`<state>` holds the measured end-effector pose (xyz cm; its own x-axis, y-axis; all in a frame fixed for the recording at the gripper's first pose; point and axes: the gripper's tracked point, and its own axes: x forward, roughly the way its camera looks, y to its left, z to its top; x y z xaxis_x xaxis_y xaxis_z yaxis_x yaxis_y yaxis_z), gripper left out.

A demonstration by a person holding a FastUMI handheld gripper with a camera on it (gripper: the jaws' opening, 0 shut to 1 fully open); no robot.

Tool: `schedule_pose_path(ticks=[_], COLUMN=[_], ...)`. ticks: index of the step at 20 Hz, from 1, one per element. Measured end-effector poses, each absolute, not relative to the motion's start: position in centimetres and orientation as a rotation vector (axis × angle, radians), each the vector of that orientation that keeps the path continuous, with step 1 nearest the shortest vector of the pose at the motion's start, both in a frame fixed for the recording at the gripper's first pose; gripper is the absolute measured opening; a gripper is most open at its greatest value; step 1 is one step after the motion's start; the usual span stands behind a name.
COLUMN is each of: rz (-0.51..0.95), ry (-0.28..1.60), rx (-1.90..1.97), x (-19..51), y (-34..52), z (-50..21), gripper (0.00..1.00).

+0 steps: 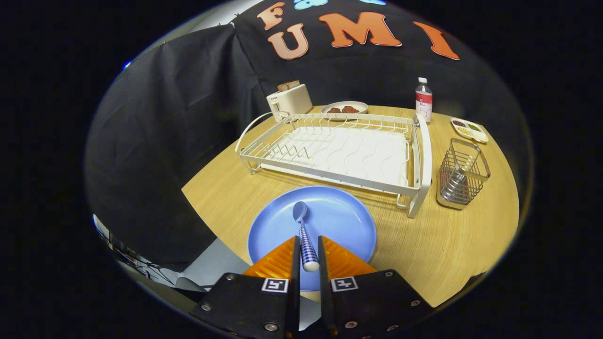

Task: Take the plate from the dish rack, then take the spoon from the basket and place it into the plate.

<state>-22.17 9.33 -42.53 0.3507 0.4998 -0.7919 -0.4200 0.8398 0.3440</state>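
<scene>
Lying on the wooden table (pixel 438 254), the blue plate (pixel 339 221) is seen just ahead of the gripper (pixel 308 246), with the spoon (pixel 304 233) over it. The spoon's checked handle is set between the two fingers, which stand close on either side of it; whether both press on it cannot be told. Its bowl is pointed toward 12 o'clock, over the middle of the plate. Beyond the plate, at 12 o'clock, the white dish rack (pixel 339 150) is found with nothing standing in its slots. The wire basket (pixel 461 175) is placed just beside the rack, at 2 o'clock from the plate. Farther back, a toaster (pixel 289 100) at 12 o'clock, a dish of brown food (pixel 345 108), a bottle (pixel 423 100) and a small divided tray (pixel 469 130) are ranged along the table's far edge.
</scene>
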Motion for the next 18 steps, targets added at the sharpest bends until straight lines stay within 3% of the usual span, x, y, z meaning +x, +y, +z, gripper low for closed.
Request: schedule_pose_path(ticks=[5,6,18], rz=[0.562,0.557,0.365], ry=[1.069,1.051,0.446], rx=[0.112,0.121,0.079], x=[-21.6,-20.9,-6.2], y=[8.8,8.6,1.9], z=[-41.8,-40.7,-17.7], gripper=[0.22,0.27,0.6])
